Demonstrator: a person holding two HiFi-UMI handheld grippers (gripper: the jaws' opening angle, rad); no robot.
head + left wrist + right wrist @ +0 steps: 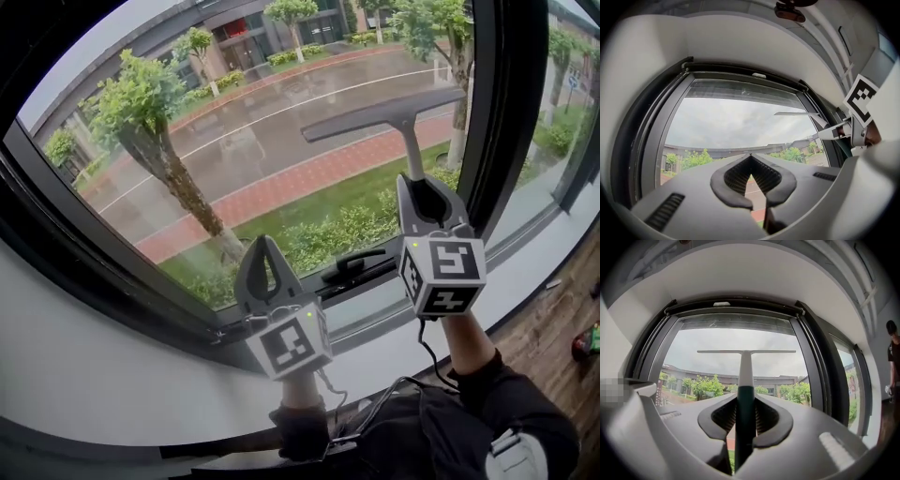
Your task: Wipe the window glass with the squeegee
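Observation:
The squeegee [384, 114] stands upright against the window glass [281, 141], its long blade across the upper right of the pane. My right gripper [424, 187] is shut on its dark handle [745, 418], and the blade [746, 352] lies level straight ahead in the right gripper view. My left gripper [265, 244] hangs lower and to the left, near the bottom of the pane, shut with nothing in it. Its fingertips meet in the left gripper view [751, 158]. From there the squeegee blade [797, 113] shows at the right.
A dark window frame [492, 112] bounds the pane on the right. A black window handle [352, 265] lies on the lower frame between the grippers. The white sill [112, 375] runs below. Wooden floor [553, 328] is at the right, and a person [893, 357] stands far right.

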